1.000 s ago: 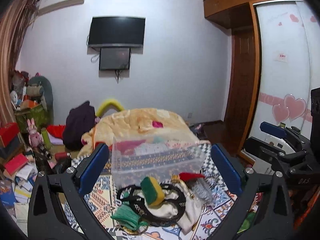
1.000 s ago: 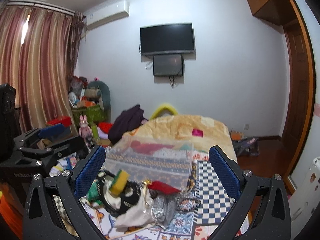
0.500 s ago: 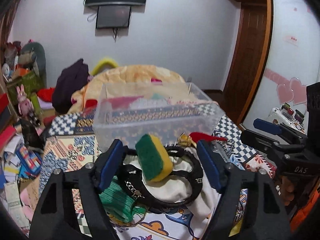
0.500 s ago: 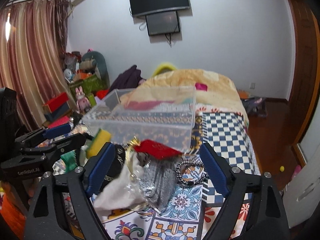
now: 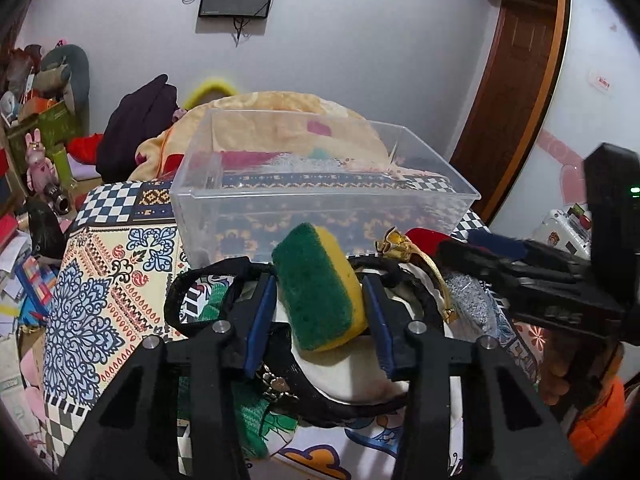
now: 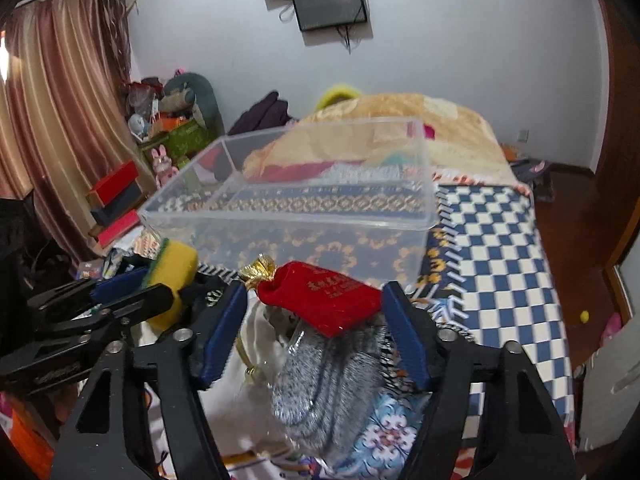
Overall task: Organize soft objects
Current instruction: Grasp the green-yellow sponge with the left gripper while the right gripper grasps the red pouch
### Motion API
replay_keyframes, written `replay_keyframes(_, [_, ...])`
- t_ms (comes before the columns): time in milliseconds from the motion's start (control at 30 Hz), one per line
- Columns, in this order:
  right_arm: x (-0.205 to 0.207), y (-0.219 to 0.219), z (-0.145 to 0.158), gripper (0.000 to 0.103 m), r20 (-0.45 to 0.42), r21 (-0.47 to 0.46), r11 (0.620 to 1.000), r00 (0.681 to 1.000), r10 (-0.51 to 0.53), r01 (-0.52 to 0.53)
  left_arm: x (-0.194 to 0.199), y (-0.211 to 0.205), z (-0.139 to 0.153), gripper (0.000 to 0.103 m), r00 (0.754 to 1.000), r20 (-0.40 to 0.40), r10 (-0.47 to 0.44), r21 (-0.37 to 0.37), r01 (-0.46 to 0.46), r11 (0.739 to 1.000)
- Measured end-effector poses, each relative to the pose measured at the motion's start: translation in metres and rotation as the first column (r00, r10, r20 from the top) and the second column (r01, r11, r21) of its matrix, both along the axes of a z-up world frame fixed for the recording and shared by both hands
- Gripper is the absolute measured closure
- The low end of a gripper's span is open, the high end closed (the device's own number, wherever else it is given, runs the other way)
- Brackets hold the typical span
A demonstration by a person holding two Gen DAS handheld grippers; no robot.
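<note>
A green-and-yellow sponge (image 5: 320,286) stands on a pile of soft things on the patterned bedspread. My left gripper (image 5: 320,300) has its blue pads (image 5: 260,320) on both sides of the sponge, touching or nearly so. A red velvet pouch (image 6: 320,298) with a gold tie lies on a silver glitter bag (image 6: 332,376). My right gripper (image 6: 316,324) straddles the pouch, its pads close to both ends. The sponge also shows in the right wrist view (image 6: 172,276). A clear plastic bin (image 5: 320,196) stands just behind the pile.
The pile also holds a black strap (image 5: 208,280), a white cloth (image 5: 360,376), a green knit (image 5: 248,412) and a gold clasp (image 5: 396,244). A heaped beige blanket (image 6: 420,128) lies behind the bin. Clutter and boxes (image 6: 116,196) line the left wall.
Both grippers have come down and forward to the pile and narrowed: the left around the sponge, the right around the red pouch.
</note>
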State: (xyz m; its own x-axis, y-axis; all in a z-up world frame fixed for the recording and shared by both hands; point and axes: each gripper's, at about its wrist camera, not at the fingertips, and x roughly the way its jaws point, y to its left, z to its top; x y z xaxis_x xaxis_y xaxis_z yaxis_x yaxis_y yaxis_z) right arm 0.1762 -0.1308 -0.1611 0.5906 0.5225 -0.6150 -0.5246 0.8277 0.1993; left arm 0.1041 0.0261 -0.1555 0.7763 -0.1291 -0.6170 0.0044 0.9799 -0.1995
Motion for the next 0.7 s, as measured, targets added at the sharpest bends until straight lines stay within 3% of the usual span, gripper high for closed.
replay_keyframes(133, [0.006,0.006,-0.006,0.050,-0.027,0.005,1.000,1.000,0.001,-0.001,0.000,-0.002,-0.003,0.066,1.000,-0.006,-0.016,-0.003,0.016,1.000])
replay_keyframes(267, [0.006,0.006,-0.005,0.072,-0.018,-0.011,1.000,1.000,0.009,-0.009,-0.001,-0.003,-0.003,0.070,1.000,-0.002,-0.016,-0.012,0.015,1.000])
replay_keyframes(367, [0.006,0.006,-0.001,0.084,-0.009,-0.013,1.000,1.000,0.012,-0.012,-0.006,-0.002,0.001,0.077,1.000,0.011,-0.015,-0.013,0.015,1.000])
replay_keyframes(500, [0.004,0.005,0.006,0.090,0.015,-0.011,1.000,1.000,0.004,-0.004,-0.012,0.001,0.011,0.078,0.999,0.037,-0.012,-0.023,0.012,1.000])
replay_keyframes(700, [-0.010,-0.001,0.026,0.092,0.090,-0.004,1.000,0.996,0.001,-0.001,-0.020,0.006,0.032,0.078,0.996,0.092,-0.003,-0.021,0.005,1.000])
